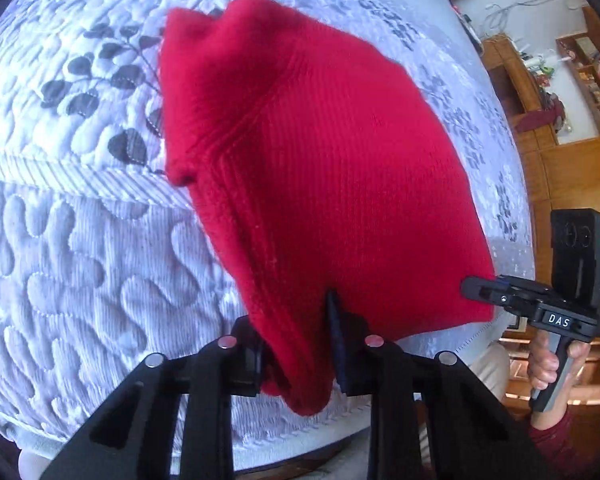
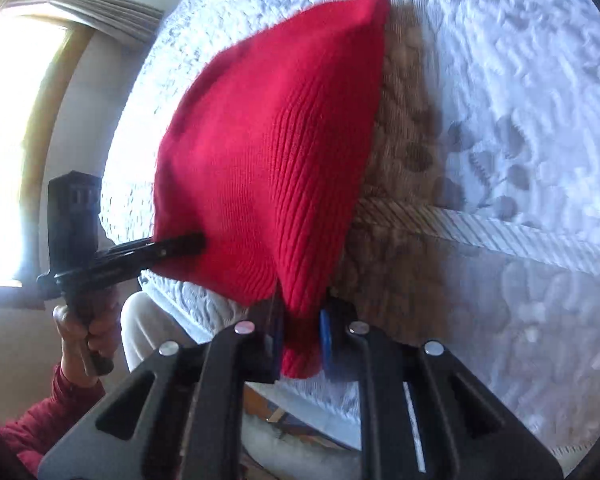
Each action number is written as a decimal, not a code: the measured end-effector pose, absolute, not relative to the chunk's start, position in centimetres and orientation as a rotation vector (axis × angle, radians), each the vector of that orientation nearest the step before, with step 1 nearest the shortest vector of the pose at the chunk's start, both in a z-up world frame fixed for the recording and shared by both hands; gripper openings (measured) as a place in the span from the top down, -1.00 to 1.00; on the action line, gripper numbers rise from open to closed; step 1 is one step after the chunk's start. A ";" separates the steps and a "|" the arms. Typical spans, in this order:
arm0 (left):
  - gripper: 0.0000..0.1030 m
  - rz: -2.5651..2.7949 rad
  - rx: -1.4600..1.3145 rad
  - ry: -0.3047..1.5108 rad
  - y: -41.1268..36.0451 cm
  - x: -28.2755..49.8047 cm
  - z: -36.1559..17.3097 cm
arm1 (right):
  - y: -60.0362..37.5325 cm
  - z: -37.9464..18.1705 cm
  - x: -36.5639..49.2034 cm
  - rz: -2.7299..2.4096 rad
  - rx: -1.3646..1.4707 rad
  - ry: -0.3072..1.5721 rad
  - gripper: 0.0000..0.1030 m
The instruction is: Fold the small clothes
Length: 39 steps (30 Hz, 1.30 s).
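A red ribbed knit garment (image 1: 320,168) hangs in the air above a white quilted bedspread (image 1: 80,248), held by two corners of one edge. Its far end droops toward the bedspread's grey leaf print (image 1: 100,80); in the left wrist view that end is bunched and folded over itself, though blur makes it hard to tell whether it touches the quilt.

The left gripper (image 1: 296,364) pinches one corner of the garment, the cloth bulging out between its closed-in fingers and a small tail hanging past them. The right gripper (image 2: 300,340) clamps the other corner the same way, a blue pad (image 2: 326,340) pressed against the knit. From the left wrist view the right gripper (image 1: 480,292) shows at the garment's lower right corner, its tip against the hem, held in the right hand (image 1: 548,364). From the right wrist view the left gripper (image 2: 180,244) bites the opposite corner, gripped by the left hand (image 2: 84,328).

The edge between the two grippers is pulled fairly straight. Beneath and beyond the garment the bedspread lies open on every side, crossed by a raised corded seam (image 2: 500,232). Wooden shelving (image 1: 540,92) stands past the bed's far side, and a bright window (image 2: 16,140) lies beyond the other.
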<state>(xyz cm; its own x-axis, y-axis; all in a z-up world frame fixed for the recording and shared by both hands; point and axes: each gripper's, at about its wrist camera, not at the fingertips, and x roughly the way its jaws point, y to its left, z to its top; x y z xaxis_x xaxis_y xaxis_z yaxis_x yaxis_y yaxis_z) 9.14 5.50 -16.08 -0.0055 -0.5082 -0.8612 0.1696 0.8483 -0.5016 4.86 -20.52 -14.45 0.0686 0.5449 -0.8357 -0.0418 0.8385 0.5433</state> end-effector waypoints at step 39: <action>0.30 -0.585 -0.515 1.458 4.7 20.8 -19.0 | -22.3 -17.9 16.8 0.503 0.535 1.432 0.28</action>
<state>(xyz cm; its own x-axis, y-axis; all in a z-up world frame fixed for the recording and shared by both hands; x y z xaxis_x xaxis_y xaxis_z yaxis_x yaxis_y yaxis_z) 20.78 4.67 -19.00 0.0226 -0.6496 -0.7599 0.0553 0.7598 -0.6478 16.83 -22.32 -17.87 0.0767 0.6197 -0.7811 -0.0051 0.7836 0.6212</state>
